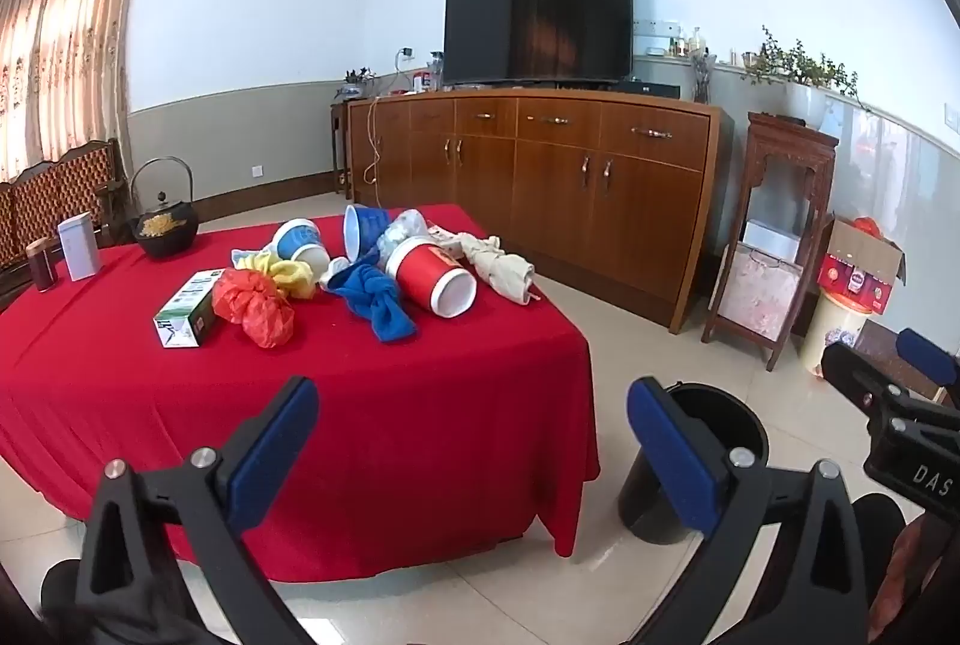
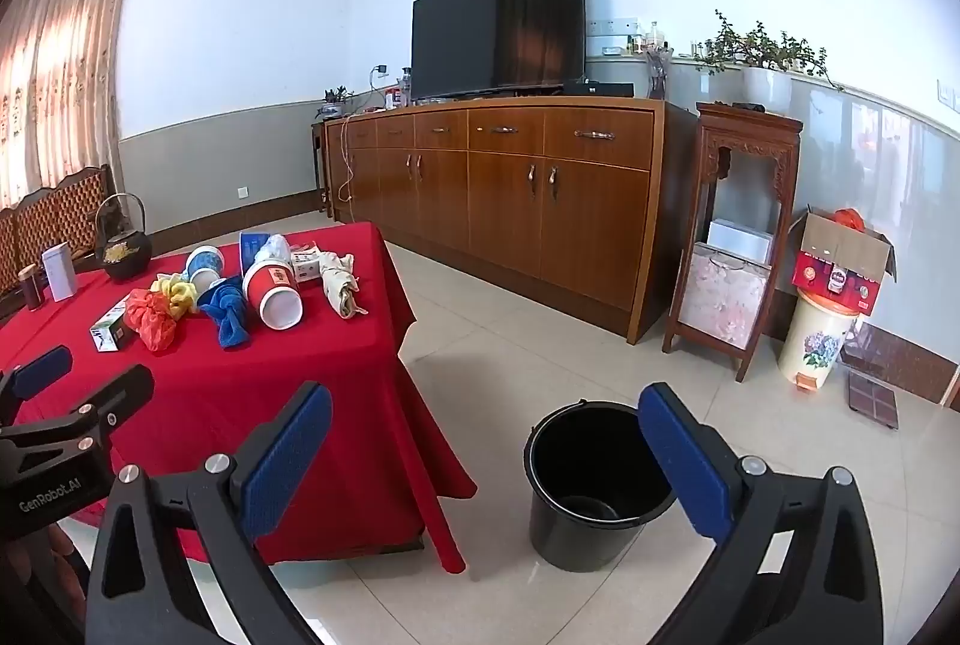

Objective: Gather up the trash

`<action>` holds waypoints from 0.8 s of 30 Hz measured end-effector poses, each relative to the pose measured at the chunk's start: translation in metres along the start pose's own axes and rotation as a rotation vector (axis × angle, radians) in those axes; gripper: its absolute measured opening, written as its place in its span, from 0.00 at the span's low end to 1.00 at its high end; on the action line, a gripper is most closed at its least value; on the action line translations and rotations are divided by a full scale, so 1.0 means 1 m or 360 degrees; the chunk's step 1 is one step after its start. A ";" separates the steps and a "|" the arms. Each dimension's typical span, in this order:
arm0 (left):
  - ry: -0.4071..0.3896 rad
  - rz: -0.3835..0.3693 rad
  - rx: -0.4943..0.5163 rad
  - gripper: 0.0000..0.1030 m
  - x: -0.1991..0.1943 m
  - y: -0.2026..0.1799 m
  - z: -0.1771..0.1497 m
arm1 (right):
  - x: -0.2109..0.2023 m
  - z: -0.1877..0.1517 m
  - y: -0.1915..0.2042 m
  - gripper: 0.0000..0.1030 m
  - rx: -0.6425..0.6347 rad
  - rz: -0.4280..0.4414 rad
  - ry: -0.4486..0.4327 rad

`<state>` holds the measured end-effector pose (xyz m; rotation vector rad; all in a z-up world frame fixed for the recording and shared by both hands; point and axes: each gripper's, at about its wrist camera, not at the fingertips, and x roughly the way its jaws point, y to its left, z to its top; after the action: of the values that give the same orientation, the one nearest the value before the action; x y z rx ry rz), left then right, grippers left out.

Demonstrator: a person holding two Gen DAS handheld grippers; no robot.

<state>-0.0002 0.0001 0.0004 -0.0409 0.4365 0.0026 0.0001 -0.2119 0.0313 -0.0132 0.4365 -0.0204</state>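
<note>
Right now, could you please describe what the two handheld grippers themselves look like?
Both match: the left gripper and right gripper have black, angular plastic arms with triangular cut-outs and silver screws, each ending in a flat blue textured pad. White lettering marks the bodies: "GenRobot.AI" on the left one, "DAS" visible on the right one. No cables show.

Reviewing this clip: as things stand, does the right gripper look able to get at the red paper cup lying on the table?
Probably yes. The right gripper is open and empty, and the red cup lies on its side near the table's right edge with bare cloth in front; only the blue cloth touches it.
</note>
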 end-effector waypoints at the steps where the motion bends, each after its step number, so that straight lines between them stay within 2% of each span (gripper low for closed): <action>1: -0.0005 -0.0003 0.0000 1.00 0.000 0.000 0.000 | 0.000 0.000 0.000 1.00 0.0002 0.0001 0.0003; 24: -0.0006 0.0005 -0.0003 1.00 0.000 -0.001 0.002 | 0.003 0.001 0.002 1.00 0.0015 0.0002 -0.0020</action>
<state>0.0005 -0.0012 0.0024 -0.0421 0.4327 0.0062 0.0030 -0.2102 0.0311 -0.0040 0.4240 -0.0209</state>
